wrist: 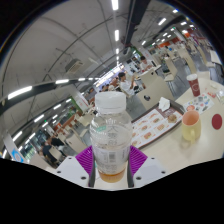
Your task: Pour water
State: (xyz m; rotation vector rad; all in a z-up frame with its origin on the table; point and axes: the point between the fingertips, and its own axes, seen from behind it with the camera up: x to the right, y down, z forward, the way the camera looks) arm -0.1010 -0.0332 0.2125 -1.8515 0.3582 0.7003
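1. I see the plastic bottle (110, 140) upright between my tongs (111, 163), with a white cap on top and amber liquid low in its clear body.
2. My tongs are clenched on the bottle: the purple pads (86, 158) press against its lower sides, left and right.
3. The bottle is raised in front of the camera, and its base sits just above the near edge of the white tabletop (175, 150).
4. To the right on the tabletop stands a glass (191, 125) holding orange liquid, well apart from the bottle.
5. Further right I can make out a red cup (194, 86) and a small bowl (216, 120) beside the glass.
6. Between bottle and glass lies a printed placemat (152, 125).
7. Far behind, people (120, 82) sit at tables in a large hall under strip lights (118, 34).
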